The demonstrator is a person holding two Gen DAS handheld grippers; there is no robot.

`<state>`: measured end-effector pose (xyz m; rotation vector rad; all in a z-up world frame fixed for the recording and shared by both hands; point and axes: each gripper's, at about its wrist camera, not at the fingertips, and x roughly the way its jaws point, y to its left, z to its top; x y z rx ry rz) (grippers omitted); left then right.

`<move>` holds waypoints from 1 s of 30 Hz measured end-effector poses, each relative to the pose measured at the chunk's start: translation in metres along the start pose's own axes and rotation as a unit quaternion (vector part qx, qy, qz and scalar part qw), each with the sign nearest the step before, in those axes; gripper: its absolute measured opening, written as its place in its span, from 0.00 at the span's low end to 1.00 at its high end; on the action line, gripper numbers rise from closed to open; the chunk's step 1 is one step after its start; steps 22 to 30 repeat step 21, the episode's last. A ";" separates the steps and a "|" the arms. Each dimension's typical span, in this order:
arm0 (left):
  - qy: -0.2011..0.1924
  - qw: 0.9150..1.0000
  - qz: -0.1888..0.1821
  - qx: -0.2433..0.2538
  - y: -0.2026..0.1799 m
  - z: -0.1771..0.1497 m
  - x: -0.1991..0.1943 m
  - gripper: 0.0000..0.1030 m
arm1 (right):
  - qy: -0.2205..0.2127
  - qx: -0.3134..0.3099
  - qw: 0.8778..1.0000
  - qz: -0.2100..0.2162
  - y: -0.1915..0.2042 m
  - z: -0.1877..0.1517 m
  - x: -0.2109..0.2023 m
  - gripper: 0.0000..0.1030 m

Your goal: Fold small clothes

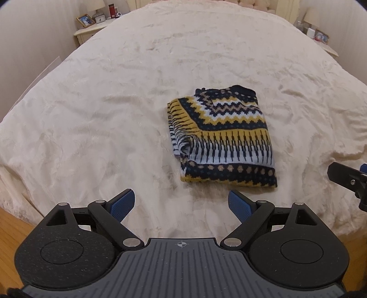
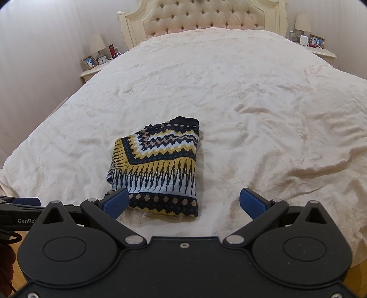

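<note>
The folded patterned sweater [image 1: 221,137] lies on the bed [image 1: 114,103] near its foot edge. Both the left claw [image 1: 182,205] and right claw [image 2: 184,202] hover above that edge, tilted downward, spread wide, holding nothing.

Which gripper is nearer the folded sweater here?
Right. The right gripper hangs open at the sweater's near hem, one finger overlapping it in view. The left gripper, also open, sits back from the hem, off its left corner.

I'm looking at a home bedroom: a wide bed [image 2: 229,91] fills the frame, tufted headboard [image 2: 206,18] top centre, nightstand [image 2: 91,73] with lamp [image 2: 97,44] upper left.
</note>
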<state>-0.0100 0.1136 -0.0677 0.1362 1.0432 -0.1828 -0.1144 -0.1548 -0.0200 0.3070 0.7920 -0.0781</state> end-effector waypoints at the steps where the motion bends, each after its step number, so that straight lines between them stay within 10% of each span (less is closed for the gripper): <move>1: 0.001 1.000 0.000 -0.001 -0.001 0.000 0.000 0.86 | 0.001 0.001 1.000 0.000 0.000 0.000 0.000 0.99; 30: 0.009 1.000 0.006 -0.003 0.001 0.003 0.009 0.86 | 0.016 0.011 1.000 0.006 -0.001 0.000 0.015 0.99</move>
